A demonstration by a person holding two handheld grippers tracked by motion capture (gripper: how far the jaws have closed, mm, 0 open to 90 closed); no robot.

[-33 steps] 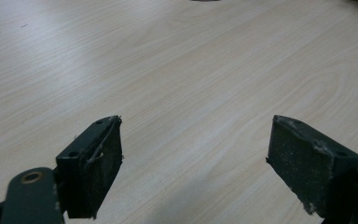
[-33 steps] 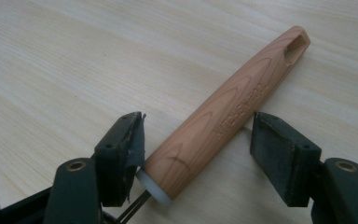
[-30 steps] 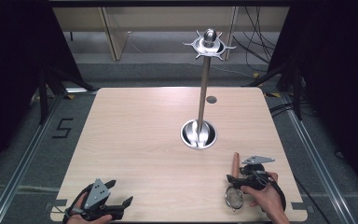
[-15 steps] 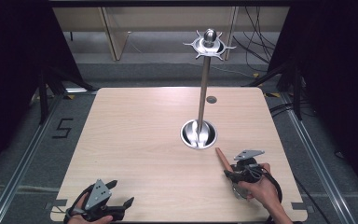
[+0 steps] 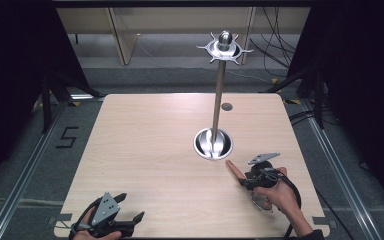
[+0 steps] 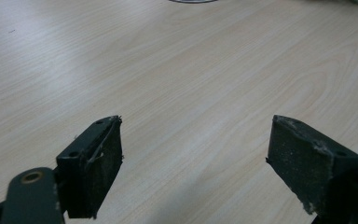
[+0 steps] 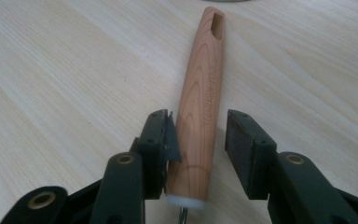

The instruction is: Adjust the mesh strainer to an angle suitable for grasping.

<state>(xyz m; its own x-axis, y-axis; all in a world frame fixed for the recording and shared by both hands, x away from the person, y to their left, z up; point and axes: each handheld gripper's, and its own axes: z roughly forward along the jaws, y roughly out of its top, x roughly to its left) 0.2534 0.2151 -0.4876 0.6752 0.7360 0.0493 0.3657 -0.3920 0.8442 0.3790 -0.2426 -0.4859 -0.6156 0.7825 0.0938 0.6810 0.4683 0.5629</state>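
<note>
The right gripper [image 7: 198, 140] had its jaws pinching a wooden handle [image 7: 203, 93] at lower centre, one pad touching, the other barely apart. The left gripper [image 6: 193, 158] stood spread over the table [image 5: 145, 150], lower left; a metal stand [image 5: 214, 142] rose mid-frame.

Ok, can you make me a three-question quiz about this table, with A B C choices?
1. Where is the metal stand? A on the floor; B on the table, right of its middle; C in a hand.
2. What colour is the handle between the right gripper's jaws? A blue; B white; C wood brown.
3. The left gripper's jaws are: A wide open, empty; B shut on a spoon; C shut on a cup.
Answers: B, its base sits on the tabletop; C, wood grain shows; A, bare table shows between them.
</note>
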